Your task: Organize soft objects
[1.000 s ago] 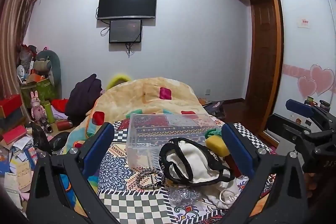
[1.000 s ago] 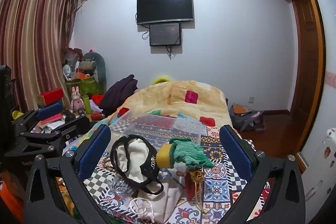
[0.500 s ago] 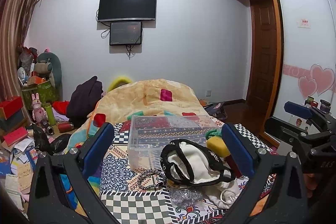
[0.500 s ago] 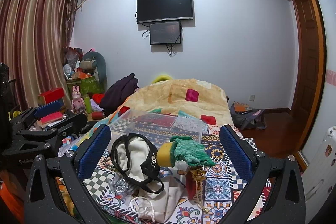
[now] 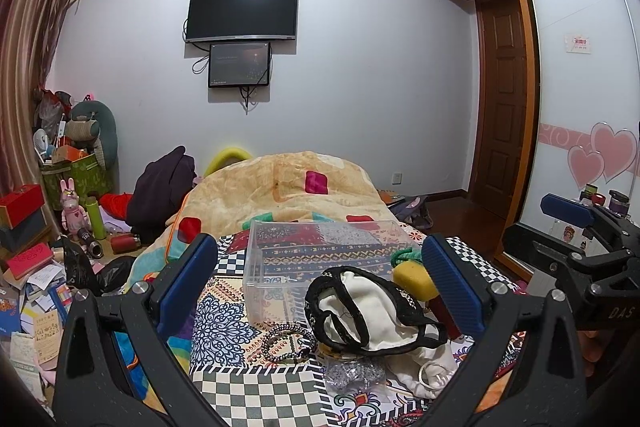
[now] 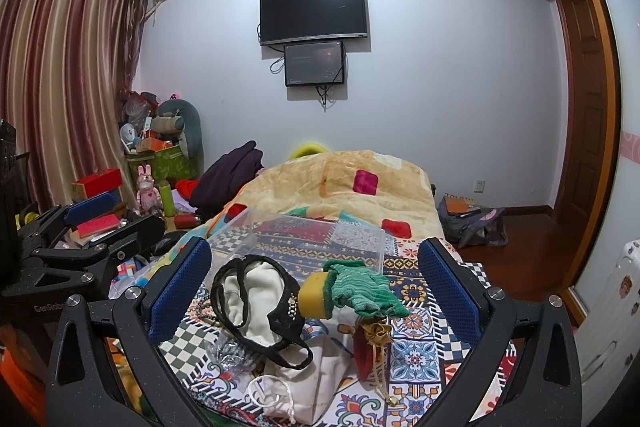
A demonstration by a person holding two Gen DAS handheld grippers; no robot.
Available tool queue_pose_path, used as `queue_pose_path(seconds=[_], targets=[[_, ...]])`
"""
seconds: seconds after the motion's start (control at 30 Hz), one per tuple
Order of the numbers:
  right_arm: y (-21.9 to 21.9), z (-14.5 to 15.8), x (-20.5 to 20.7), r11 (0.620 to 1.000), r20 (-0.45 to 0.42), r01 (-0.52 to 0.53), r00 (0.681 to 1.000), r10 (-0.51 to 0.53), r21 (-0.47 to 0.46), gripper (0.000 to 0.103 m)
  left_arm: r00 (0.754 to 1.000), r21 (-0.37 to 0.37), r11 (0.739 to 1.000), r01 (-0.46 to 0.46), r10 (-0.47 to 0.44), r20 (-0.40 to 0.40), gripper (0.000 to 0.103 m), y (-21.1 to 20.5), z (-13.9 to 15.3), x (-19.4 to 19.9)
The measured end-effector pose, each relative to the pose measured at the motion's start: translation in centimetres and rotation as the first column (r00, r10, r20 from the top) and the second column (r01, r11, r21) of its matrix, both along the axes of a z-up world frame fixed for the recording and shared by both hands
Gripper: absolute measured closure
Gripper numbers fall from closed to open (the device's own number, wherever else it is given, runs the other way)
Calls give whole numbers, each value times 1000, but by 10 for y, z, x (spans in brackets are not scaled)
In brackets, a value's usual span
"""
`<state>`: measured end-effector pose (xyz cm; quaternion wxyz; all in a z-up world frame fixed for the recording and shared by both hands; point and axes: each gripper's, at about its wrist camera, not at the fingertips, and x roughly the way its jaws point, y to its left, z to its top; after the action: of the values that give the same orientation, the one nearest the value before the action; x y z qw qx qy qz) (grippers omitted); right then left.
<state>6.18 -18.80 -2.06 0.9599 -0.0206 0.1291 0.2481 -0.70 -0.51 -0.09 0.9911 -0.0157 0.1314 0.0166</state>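
Observation:
A heap of soft things lies on the patterned cloth: a cream cloth bag with black straps (image 5: 362, 309) (image 6: 256, 297), a yellow sponge (image 5: 412, 281) (image 6: 314, 297), a green knitted glove (image 6: 358, 287) and a red drawstring pouch (image 6: 366, 347). A clear plastic box (image 5: 316, 255) (image 6: 296, 239) stands just behind them. My left gripper (image 5: 320, 291) is open and empty, held above the heap. My right gripper (image 6: 316, 287) is open and empty too, to the right of the left one.
A beaded bracelet (image 5: 286, 341) and a crinkled silver piece (image 5: 352, 373) lie in front of the bag. The bed with an orange blanket (image 5: 288, 187) stretches behind. Clutter of boxes, papers and toys fills the floor on the left (image 5: 48, 247). A wardrobe (image 5: 576, 107) stands on the right.
Both grippers have tilted slightly upward and stayed open. The objects on the cloth have not moved.

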Motion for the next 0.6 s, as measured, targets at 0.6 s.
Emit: queue_pose_path(seconds=[0.6], targets=[[-1,2,-1,1000,2,-2,1000,2,2,0,1000,3,1000,2,-2,6,0,-1,5,-2]])
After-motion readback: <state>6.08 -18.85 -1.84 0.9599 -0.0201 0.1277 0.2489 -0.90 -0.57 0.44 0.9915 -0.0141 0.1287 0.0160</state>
